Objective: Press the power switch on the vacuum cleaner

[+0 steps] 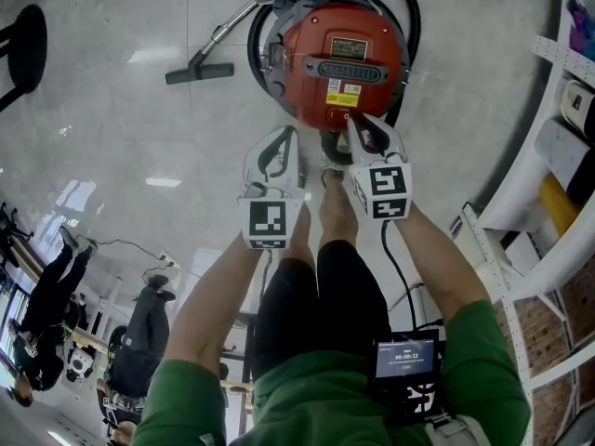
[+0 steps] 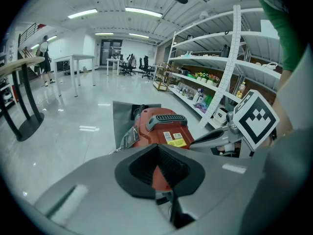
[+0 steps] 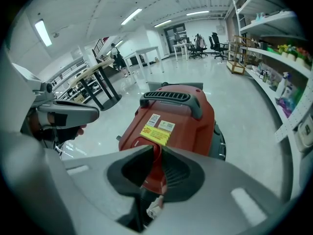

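the person stands right over the job, arms in green sleeves stretched down, so both tools hang above the floor.

the left gripper has its two fingers pressed together with nothing between them (its own camera shows the tips meeting in front of the red body). it sits just beside the other tool and a bit back from the machine. i think it waits there so it stays out of the way.

the right gripper also has its fingers closed on nothing. closed fingers make one firm point, and that is good for poking a button. its tip is over the near edge of the vacuum cleaner, just by the yellow sticker. i cannot tell if it touches yet.

the vacuum cleaner sits flat on the floor, right in front of the person's feet, with its dark handle on top. i cannot pick out the power switch. my guess is that it is on the near edge, under the right tip, so the press looks close.

behind the machine a black hose curls round it, and the flat nozzle lies off to the left. shelves stand to the right.
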`<act>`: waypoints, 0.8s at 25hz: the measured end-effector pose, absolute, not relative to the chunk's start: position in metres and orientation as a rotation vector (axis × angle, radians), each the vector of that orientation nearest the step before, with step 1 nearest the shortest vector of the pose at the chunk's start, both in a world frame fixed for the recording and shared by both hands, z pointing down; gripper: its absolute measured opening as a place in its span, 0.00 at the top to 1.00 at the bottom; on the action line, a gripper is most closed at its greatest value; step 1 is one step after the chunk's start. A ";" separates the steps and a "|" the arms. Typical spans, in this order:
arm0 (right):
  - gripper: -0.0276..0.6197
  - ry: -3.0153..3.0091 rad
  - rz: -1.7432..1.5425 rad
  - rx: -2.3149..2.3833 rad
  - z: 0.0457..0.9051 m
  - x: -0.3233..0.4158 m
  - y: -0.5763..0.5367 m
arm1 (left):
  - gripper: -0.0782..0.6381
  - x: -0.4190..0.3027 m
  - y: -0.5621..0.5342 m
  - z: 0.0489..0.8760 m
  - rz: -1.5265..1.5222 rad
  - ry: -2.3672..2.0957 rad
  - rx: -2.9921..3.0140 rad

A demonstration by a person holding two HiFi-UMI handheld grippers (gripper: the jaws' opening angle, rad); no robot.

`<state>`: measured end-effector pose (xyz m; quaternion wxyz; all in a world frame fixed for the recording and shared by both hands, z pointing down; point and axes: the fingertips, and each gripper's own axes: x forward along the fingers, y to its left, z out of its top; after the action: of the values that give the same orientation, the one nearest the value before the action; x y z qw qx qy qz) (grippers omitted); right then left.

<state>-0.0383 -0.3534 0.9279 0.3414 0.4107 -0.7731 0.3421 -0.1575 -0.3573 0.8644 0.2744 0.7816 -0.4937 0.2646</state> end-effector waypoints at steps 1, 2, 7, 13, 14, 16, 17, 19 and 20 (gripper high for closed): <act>0.88 -2.011 0.892 1.068 0.928 -0.038 -0.353 | 0.88 -0.158 -0.357 0.864 0.712 -1.328 2.101; 0.88 -2.011 0.894 1.067 0.928 -0.038 -0.353 | 0.88 -0.158 -0.358 0.865 0.713 -1.328 2.100; 0.89 -1.992 0.916 1.083 0.932 -0.036 -0.353 | 0.88 -0.159 -0.361 0.865 0.710 -1.332 2.100; 0.88 -1.976 0.931 1.087 0.934 -0.035 -0.353 | 0.88 -0.164 -0.360 0.866 0.716 -1.331 2.094; 0.88 -1.975 0.931 1.087 0.934 -0.035 -0.353 | 0.88 -0.165 -0.360 0.867 0.719 -1.331 2.093; 0.88 -1.975 0.931 1.086 0.934 -0.035 -0.353 | 0.88 -0.166 -0.360 0.867 0.721 -1.331 2.091; 0.88 -1.975 0.931 1.087 0.934 -0.035 -0.353 | 0.88 -0.167 -0.360 0.868 0.722 -1.331 2.091; 0.88 -1.975 0.931 1.089 0.934 -0.035 -0.353 | 0.88 -0.168 -0.360 0.868 0.722 -1.331 2.091; 0.88 -1.975 0.932 1.089 0.934 -0.035 -0.353 | 0.88 -0.168 -0.360 0.868 0.721 -1.332 2.091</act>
<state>-0.0345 -0.3528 0.9345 0.3435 0.4192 -0.7600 0.3588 -0.1682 -0.3605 0.8682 0.2761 0.7783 -0.4959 0.2685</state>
